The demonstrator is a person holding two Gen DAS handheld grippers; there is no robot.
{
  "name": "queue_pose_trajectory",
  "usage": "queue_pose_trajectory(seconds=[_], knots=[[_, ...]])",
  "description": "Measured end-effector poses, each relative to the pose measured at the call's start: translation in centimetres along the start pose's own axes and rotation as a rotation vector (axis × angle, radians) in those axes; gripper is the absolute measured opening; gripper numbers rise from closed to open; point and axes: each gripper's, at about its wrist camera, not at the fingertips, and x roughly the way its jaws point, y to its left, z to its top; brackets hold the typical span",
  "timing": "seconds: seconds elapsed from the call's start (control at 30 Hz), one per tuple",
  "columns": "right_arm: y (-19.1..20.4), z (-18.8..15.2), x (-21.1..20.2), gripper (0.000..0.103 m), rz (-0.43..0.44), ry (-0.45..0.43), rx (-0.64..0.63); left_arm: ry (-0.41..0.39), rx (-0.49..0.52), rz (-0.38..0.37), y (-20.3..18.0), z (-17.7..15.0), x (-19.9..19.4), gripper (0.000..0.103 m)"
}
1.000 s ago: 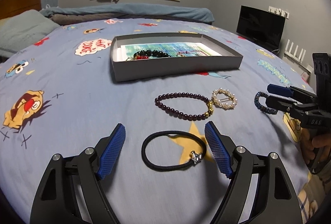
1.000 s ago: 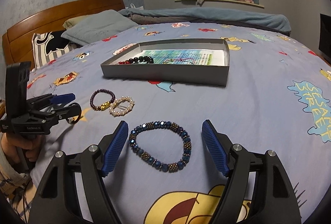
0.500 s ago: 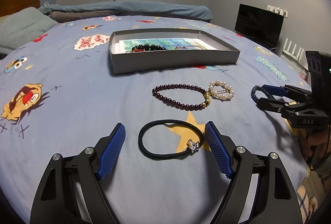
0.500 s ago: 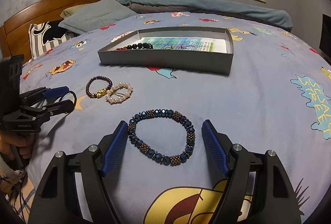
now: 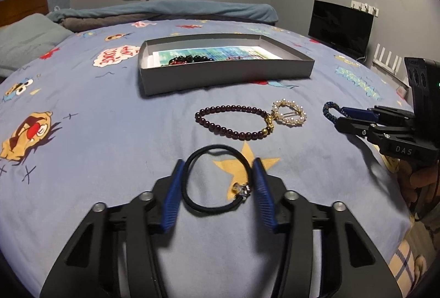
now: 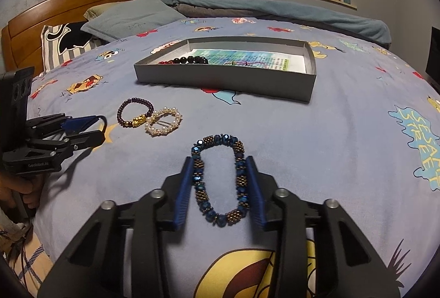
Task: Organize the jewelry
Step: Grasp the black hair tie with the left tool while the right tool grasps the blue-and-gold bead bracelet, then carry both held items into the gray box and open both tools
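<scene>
My left gripper (image 5: 217,170) is shut on a black hair tie (image 5: 217,179) with a small metal charm, squeezing it into an oval on the bedspread. My right gripper (image 6: 219,170) is shut on a blue and bronze beaded bracelet (image 6: 220,179), pressed narrow between the blue pads. A dark purple bead bracelet (image 5: 233,122) with gold beads and a pearl ring brooch (image 5: 288,113) lie between the grippers and the grey box (image 5: 225,72). The box holds a black and red bead bracelet (image 6: 187,60) on a printed sheet.
Everything lies on a blue cartoon-print bedspread (image 5: 96,133). Pillows (image 6: 132,17) and a wooden headboard (image 6: 82,3) are at the far left. A folded blanket (image 5: 165,9) lies along the far edge. A black monitor (image 5: 341,23) stands at the right.
Both grippers have closed: the left onto the hair tie, the right onto the blue bracelet. Each loop is squeezed from round to oval.
</scene>
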Motion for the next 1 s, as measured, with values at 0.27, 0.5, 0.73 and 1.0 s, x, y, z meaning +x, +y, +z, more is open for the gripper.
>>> queue_pose_trajectory(seconds=[0.27,0.5,0.73,1.0], knots=[[-0.1,0.0,-0.4,0.014,0.015,-0.03,0.007,-0.035,-0.059,-0.003,0.8,-0.4,-0.6,0.019],[-0.2,0.0,-0.8,0.014,0.023,-0.051,0.017,-0.054,-0.054,-0.001,0.7,-0.4,-1.0,0.009],[-0.6,-0.1,-1.3,0.014,0.034,-0.075,0.037,-0.063,-0.042,0.005,0.4,-0.2,-1.2,0.009],[-1.2,-0.2,-1.8,0.014,0.039,-0.109,0.068,-0.082,-0.041,0.002,0.2,0.9,-1.7,0.009]])
